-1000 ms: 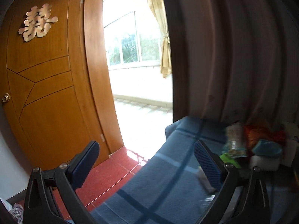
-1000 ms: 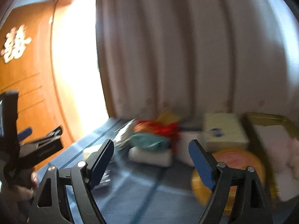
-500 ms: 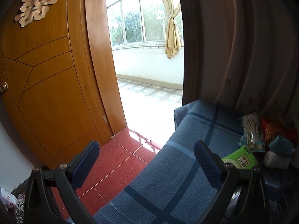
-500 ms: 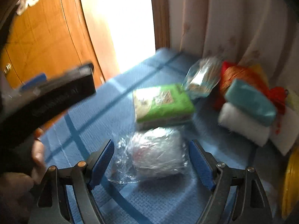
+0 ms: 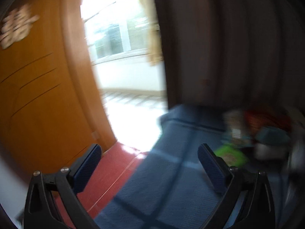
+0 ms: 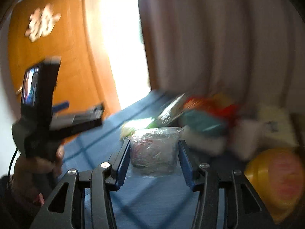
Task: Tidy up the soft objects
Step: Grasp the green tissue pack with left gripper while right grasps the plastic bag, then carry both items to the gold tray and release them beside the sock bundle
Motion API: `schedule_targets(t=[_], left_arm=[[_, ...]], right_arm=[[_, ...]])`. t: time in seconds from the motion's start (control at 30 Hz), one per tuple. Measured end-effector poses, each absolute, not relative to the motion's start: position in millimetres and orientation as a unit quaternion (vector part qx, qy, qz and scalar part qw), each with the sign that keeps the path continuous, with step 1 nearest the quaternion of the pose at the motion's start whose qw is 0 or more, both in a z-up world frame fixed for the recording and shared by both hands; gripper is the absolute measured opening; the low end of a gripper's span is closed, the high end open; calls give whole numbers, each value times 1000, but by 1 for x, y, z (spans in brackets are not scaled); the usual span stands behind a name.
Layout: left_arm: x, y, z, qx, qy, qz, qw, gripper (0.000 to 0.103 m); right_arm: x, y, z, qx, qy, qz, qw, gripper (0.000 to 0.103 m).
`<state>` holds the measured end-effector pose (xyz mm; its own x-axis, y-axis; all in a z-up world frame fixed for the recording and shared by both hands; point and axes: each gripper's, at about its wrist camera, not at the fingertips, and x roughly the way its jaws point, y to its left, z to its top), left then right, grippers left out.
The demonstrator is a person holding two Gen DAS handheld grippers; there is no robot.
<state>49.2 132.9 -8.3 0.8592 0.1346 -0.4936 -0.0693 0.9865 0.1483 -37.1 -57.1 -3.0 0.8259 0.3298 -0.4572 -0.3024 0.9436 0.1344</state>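
A clear plastic bag (image 6: 154,148) with something dark and red inside sits on the blue checked blanket (image 6: 99,145). My right gripper (image 6: 154,143) has a blue pad on each side of it. The jaws are closing and the pads touch the bag's sides. Behind it lie a green pack (image 6: 137,126), a teal towel roll (image 6: 202,124) and a white roll (image 6: 205,143). My left gripper (image 5: 150,162) is open with nothing between its fingers, over the blanket's left edge. In the right wrist view a hand holds the left gripper (image 6: 76,114) at the left.
A wooden door (image 5: 38,95) and an open doorway stand to the left, with red floor (image 5: 106,171) beside the blanket. A curtain (image 6: 209,47) hangs behind the pile. A yellow round object (image 6: 276,181) and a pale box (image 6: 274,126) lie at the right.
My right gripper's jaws have narrowed from wide apart onto the clear bag, and its view has tilted up. The left gripper stays open and its view has swung slightly.
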Motion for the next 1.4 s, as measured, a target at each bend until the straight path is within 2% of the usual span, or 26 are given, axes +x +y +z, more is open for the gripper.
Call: schedule_targets(t=[0.13, 0.33, 0.4, 0.43, 0.5, 0.57, 0.67, 0.83, 1.03, 1.27, 1.4], left_arm=[[52, 97, -15, 137, 271, -51, 951, 102], [75, 66, -34, 202, 329, -118, 915, 101], [85, 63, -41, 205, 360, -118, 903, 91], [90, 63, -45, 206, 376, -114, 896, 81], [95, 66, -45, 191, 385, -120, 895, 74], [97, 70, -45, 178, 394, -131, 892, 61], [97, 70, -44, 172, 396, -130, 893, 54], [81, 62, -39, 160, 377, -109, 906, 52], [47, 94, -13, 0, 316, -61, 947, 52], [-4, 67, 6, 24, 209, -7, 978, 52], [-17, 52, 7, 20, 183, -8, 983, 52]], right_arm=[[-52, -90, 3, 59, 193, 94, 975, 52], [-40, -106, 4, 88, 201, 76, 973, 53], [-40, -104, 5, 83, 200, 76, 973, 53], [-41, -104, 7, 80, 198, 76, 974, 53], [-49, -104, 11, 76, 196, 75, 975, 53], [-45, -102, 9, 73, 194, 75, 975, 53], [-40, -97, 3, 69, 192, 70, 976, 53], [-47, -100, 4, 81, 182, 58, 978, 53], [-59, -100, 11, 48, 145, 22, 988, 53], [-75, -104, 15, -7, 117, -2, 993, 53], [-81, -122, 16, -13, 109, -22, 994, 53]])
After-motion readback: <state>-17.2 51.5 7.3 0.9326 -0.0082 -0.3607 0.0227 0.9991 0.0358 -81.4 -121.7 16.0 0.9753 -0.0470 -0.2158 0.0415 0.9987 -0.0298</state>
